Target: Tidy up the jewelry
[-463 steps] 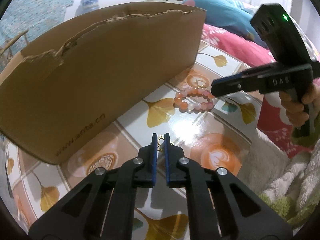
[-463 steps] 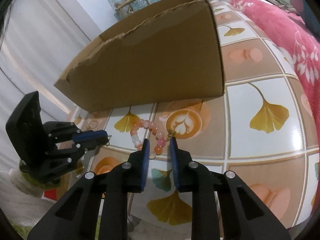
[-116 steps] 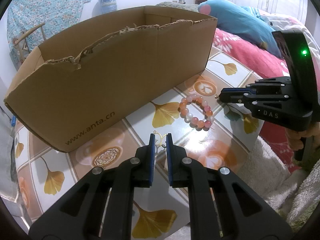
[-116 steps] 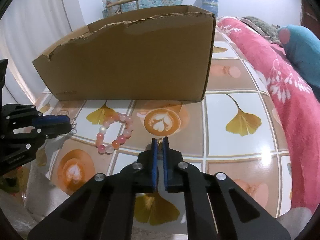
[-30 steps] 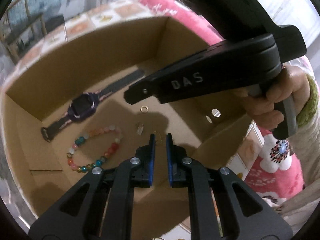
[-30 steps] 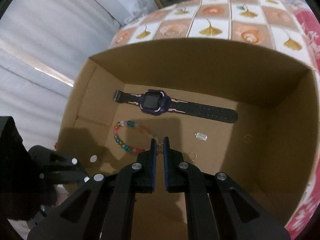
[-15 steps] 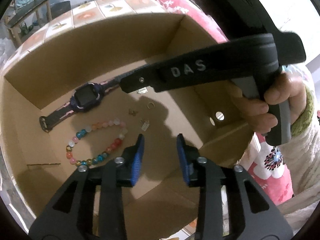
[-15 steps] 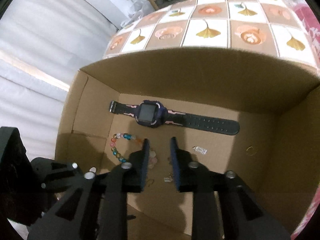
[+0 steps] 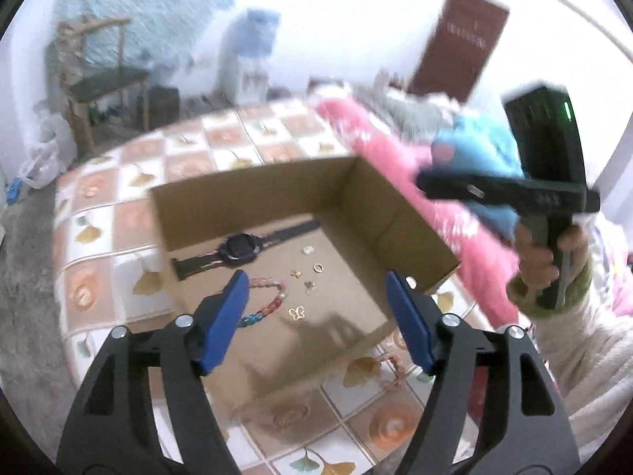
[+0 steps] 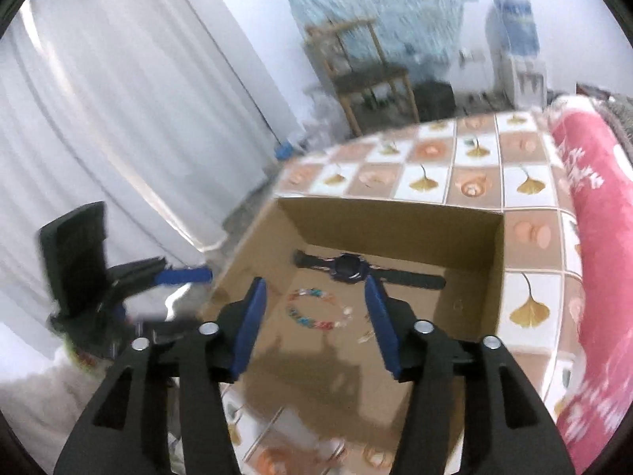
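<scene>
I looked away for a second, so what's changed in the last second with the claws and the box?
Both claws let go: the left claw and right claw, shut on small gold pieces a second ago, now gape open and have pulled up and back from the cardboard box. A gold butterfly charm now lies inside. The watch and colourful bracelet stayed put.

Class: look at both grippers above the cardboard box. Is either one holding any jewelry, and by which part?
Nothing is held. The left gripper and right gripper are both wide open and empty above the cardboard box.
</scene>
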`<state>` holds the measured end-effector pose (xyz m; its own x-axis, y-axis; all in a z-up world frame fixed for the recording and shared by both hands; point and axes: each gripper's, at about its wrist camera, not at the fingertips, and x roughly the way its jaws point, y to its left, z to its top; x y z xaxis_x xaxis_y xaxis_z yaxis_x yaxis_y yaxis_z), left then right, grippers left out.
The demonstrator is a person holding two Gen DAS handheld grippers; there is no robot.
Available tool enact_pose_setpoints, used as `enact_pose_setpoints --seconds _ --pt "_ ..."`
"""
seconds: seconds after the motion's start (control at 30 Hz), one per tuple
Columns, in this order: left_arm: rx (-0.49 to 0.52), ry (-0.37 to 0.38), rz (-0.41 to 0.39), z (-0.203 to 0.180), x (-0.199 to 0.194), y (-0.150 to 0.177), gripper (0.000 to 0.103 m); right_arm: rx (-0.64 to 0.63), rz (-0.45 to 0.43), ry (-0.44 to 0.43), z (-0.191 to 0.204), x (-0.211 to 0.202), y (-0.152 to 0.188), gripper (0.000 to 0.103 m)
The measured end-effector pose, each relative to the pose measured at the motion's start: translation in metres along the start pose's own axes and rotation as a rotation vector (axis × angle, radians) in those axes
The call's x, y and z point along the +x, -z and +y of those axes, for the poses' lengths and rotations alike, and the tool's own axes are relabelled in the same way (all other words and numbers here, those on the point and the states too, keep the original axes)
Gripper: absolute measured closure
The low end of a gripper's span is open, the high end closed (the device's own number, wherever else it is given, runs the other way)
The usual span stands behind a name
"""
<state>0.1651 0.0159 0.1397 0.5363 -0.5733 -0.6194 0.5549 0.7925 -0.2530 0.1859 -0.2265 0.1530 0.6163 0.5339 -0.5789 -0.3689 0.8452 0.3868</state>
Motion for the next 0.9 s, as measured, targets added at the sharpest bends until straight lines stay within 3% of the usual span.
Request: enact_pose_setpoints --seconds 0.13,0.27,0.5,0.67,0.9 --pt "-0.010 -0.057 -0.071 0.004 -0.031 0.036 0.025 0.002 -0.078 -0.019 0.014 -0.040 0.048 0.047" --pt "-0.013 -0.098 -0.078 0.001 -0.039 0.076 0.021 0.049 -0.105 0.032 0.019 -0.050 0.100 0.047" --pt "-0.055 -0.132 -0.013 -0.001 -0.013 0.129 0.021 0.220 -0.033 0.142 0.005 -0.027 0.175 0.047" --pt "-0.026 -0.209 0.008 -0.009 0.010 0.153 0.021 0.262 0.020 0.244 -0.003 0.001 0.196 0.049" --pt "-0.024 -0.256 0.002 -0.013 0.019 0.168 0.021 0.201 0.084 0.333 -0.006 0.052 0.192 0.071"
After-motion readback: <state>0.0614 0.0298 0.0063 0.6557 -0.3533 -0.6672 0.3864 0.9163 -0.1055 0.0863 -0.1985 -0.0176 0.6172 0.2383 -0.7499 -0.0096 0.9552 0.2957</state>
